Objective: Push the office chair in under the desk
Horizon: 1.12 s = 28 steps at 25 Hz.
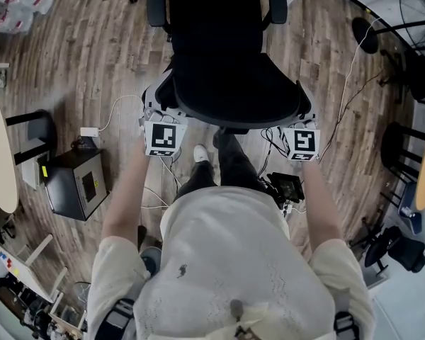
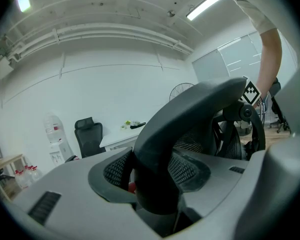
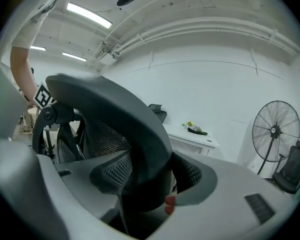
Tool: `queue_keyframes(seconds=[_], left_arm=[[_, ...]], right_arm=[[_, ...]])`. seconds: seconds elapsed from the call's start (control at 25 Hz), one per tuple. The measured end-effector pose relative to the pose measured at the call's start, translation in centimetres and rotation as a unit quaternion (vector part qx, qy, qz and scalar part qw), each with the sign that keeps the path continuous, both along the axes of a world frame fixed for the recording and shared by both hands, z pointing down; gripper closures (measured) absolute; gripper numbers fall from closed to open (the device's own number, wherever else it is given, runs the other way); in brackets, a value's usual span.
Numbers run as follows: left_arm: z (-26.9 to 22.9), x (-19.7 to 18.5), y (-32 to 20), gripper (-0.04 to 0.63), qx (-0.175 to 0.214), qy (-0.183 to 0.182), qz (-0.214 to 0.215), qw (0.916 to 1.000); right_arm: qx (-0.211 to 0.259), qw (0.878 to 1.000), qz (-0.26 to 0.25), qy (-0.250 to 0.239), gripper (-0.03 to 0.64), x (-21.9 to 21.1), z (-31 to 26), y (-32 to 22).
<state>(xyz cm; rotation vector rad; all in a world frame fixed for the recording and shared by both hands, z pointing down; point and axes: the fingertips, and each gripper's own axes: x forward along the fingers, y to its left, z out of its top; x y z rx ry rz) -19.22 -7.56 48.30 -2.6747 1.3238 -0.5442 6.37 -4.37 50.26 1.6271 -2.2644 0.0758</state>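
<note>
While the person stands straight behind it, the office chair [image 1: 219,55] sits on the wood floor [image 1: 92,62] at the 12 o'clock side of the head view, with its seat pointing away toward 12 and its back toward the person. It is black all over: a broad padded seat, two padded armrests at 11 and 1 o'clock, and a curved backrest with a thick smooth rim and mesh inside it. In the left gripper view that rim [image 2: 190,119] arches from the centre up toward 2 o'clock; in the right gripper view [image 3: 115,114] it arches toward 10 o'clock.

The left gripper [image 1: 159,110] grips the backrest's top rim at its 9 o'clock end, and its jaws are clamped on the rim, one pad on each face [image 2: 155,184]. The right gripper [image 1: 304,112] does the same at the 3 o'clock end, its jaws closed onto the rim from both sides [image 3: 150,184]. Both forearms reach forward, roughly parallel, the left forearm [image 1: 124,190] and the right forearm [image 1: 319,197] nearly straight, and the grippers tip slightly downward.

Beyond the chair, both gripper views show a white desk [image 2: 121,134] against the wall. A second black chair [image 2: 87,134] stands at the desk's 9 o'clock side, and a standing fan [image 3: 274,131] at 3 o'clock in the right gripper view. A black box [image 1: 74,183] rests on the floor at 9 o'clock of the person.
</note>
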Motion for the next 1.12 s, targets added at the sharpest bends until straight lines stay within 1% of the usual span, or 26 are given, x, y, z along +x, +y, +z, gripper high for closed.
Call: queue_keyframes(seconds=[0.56, 0.8, 1.12], left_arm=[[-0.1, 3.1, -4.8, 0.379, 0.001, 0.003, -0.003, 1.0000], [-0.1, 5.2, -6.3, 0.379, 0.002, -0.001, -0.004, 1.0000], [-0.3, 7.1, -8.0, 0.377, 0.007, -0.004, -0.016, 0.9998]], right_arm=[[0.001, 1.000, 0.001, 0.000, 0.356, 3.2, 0.0, -5.1], [0.002, 1.000, 0.000, -0.001, 0.356, 5.2, 0.0, -6.6], [0.003, 1.000, -0.006, -0.002, 0.356, 7.1, -0.2, -8.4]])
